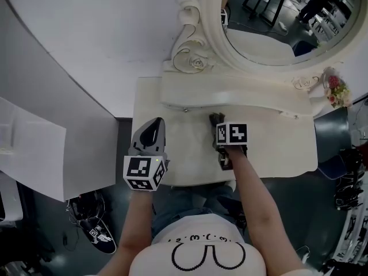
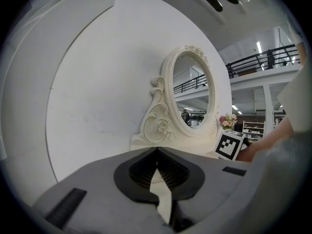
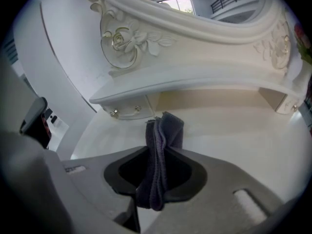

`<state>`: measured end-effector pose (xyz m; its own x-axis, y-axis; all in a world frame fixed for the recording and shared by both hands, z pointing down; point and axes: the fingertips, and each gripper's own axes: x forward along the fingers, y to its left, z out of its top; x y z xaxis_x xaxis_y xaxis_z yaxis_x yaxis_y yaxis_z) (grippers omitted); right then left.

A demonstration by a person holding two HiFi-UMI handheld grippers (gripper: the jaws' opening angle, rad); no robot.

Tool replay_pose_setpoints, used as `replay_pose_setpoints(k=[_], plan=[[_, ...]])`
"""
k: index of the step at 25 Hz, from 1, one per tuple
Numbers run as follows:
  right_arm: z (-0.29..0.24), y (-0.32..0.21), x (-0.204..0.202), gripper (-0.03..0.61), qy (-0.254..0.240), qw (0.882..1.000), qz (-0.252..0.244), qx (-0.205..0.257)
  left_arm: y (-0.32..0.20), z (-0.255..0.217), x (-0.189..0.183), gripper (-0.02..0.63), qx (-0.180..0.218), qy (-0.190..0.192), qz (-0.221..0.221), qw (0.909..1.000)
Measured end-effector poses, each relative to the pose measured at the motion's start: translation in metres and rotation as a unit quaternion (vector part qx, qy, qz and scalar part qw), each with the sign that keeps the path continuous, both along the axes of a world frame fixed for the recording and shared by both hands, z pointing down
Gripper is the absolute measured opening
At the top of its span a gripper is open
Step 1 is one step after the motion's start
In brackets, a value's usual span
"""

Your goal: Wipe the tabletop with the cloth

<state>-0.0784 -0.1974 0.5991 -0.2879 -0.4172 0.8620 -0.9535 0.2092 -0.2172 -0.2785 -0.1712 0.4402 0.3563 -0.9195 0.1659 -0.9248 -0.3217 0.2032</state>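
1. Closest to the lens, the right gripper (image 3: 157,149) has its jaws clamped on a dark folded cloth (image 3: 165,130), which stands up between them
2. That cloth is over the white tabletop (image 1: 276,145), straight in front of the oval mirror (image 1: 270,27) and just short of the drawer ledge (image 1: 230,94) under the mirror; whether it touches the tabletop cannot be told
3. In front of the mirror's left side, the left gripper (image 2: 157,150) is above the tabletop, jaw tips pressed together with nothing between them
4. Pink flowers (image 1: 335,89) stand by the mirror's right foot
5. Farthest out in front of the mirror is the person's white shirt (image 1: 198,252)
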Motion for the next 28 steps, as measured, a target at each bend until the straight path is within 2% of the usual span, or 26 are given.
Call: replay_pose_setpoints(k=[7,17,24,28], plan=[[-0.002,0.002,-0.061,0.083,-0.11,0.993,0.028,-0.022,0.009,0.003,-0.024,-0.002,0.0,0.001,-0.012,0.9999],[-0.002,0.002,-0.127,0.083,-0.176,0.982,0.053,-0.032,0.017,0.011,-0.063,-0.002,-0.007,0.009,-0.04,0.9991],[-0.002,0.002,-0.185,0.083,-0.217,0.975,0.036,-0.037,0.019,0.019,-0.086,-0.002,-0.014,0.017,-0.063,0.9978],[-0.003,0.0,-0.218,0.083,-0.255,0.966,0.037,-0.035,0.023,0.023,-0.105,-0.002,-0.019,0.018,-0.081,0.9964]])
